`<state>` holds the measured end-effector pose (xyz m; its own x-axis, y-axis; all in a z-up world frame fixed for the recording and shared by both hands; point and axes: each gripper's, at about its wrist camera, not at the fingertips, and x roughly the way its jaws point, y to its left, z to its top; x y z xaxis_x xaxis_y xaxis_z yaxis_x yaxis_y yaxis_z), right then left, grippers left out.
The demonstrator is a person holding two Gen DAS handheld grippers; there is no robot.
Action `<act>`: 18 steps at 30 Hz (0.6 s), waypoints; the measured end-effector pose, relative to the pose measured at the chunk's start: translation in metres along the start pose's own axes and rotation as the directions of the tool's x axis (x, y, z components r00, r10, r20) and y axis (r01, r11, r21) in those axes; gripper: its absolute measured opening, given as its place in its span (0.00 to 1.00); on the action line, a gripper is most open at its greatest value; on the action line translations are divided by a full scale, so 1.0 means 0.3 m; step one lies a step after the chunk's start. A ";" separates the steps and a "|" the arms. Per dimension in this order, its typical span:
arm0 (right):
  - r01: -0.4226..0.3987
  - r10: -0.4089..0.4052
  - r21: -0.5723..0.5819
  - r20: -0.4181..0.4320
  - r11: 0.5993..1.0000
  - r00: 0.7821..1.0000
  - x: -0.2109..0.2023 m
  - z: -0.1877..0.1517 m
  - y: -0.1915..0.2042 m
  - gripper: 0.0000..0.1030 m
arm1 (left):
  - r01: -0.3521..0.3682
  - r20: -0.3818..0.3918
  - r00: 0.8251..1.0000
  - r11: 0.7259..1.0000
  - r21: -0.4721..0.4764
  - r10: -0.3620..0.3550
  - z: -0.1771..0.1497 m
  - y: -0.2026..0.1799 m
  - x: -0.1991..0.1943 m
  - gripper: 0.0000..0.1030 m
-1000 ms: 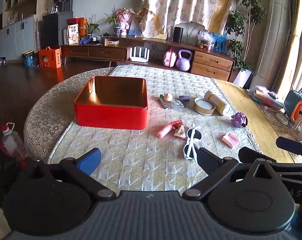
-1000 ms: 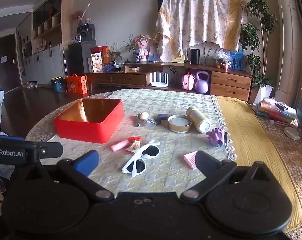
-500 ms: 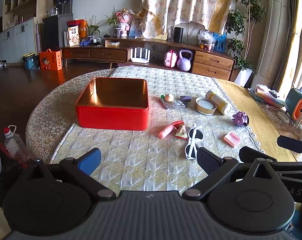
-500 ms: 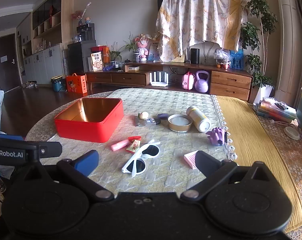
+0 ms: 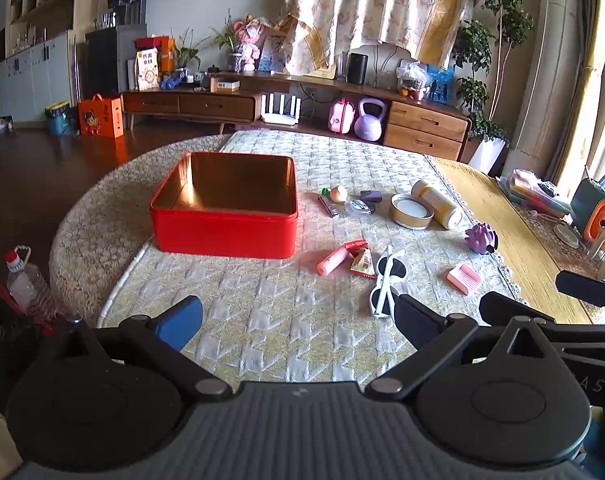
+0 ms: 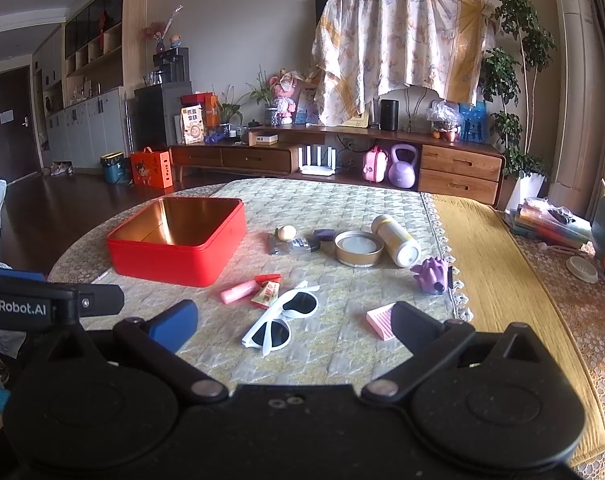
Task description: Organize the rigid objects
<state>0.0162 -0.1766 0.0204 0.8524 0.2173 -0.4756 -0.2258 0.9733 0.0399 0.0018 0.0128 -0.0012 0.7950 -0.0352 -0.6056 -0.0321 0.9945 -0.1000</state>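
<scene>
An open red tin box (image 5: 224, 236) (image 6: 174, 260) stands empty on the round table. To its right lie white sunglasses (image 5: 386, 282) (image 6: 282, 320), a pink tube (image 5: 332, 261) (image 6: 240, 292), a red packet (image 5: 362, 258), a pink ridged piece (image 5: 464, 279) (image 6: 380, 322), a purple spiky toy (image 5: 480, 238) (image 6: 432, 274), a round gold tin (image 5: 410, 211) (image 6: 358, 248) and a yellow-white bottle (image 5: 436, 204) (image 6: 396, 240) on its side. My left gripper (image 5: 298, 320) is open and empty over the near table edge. My right gripper (image 6: 294, 322) is open and empty, just short of the sunglasses.
Small items lie behind the tin: a peach ball (image 5: 338, 193), a nail clipper (image 5: 328, 206), a purple block (image 5: 371, 196). A yellow runner (image 6: 502, 280) covers the table's right side. A water bottle (image 5: 22, 280) stands on the floor at left. A sideboard (image 6: 342, 160) lines the far wall.
The left gripper has lifted and drawn back slightly, so the table objects sit a little lower in its view. The right gripper has barely moved. Nothing on the table has shifted.
</scene>
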 end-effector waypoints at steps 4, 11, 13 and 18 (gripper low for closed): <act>-0.004 0.004 0.001 0.007 1.000 1.000 -0.004 0.007 -0.009 1.00 | 0.009 -0.003 1.000 1.000 -0.009 -0.009 -0.004 0.003 0.003 1.00; -0.001 0.001 -0.002 0.012 1.000 1.000 -0.019 0.008 -0.007 1.00 | 0.004 0.001 1.000 1.000 -0.003 -0.004 -0.005 -0.001 0.002 1.00; 0.000 0.000 -0.004 0.016 1.000 1.000 -0.016 0.007 -0.009 1.00 | 0.000 0.001 1.000 1.000 0.005 0.000 -0.005 -0.004 0.002 1.00; -0.001 0.001 -0.005 0.015 1.000 1.000 -0.018 0.010 -0.005 1.00 | 0.000 -0.012 1.000 1.000 -0.001 0.000 -0.010 -0.007 0.011 1.00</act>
<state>0.0133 -0.1789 0.0255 0.8593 0.2192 -0.4620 -0.2289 0.9728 0.0358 0.0026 0.0104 -0.0053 0.7874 -0.0363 -0.6154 -0.0330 0.9944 -0.1007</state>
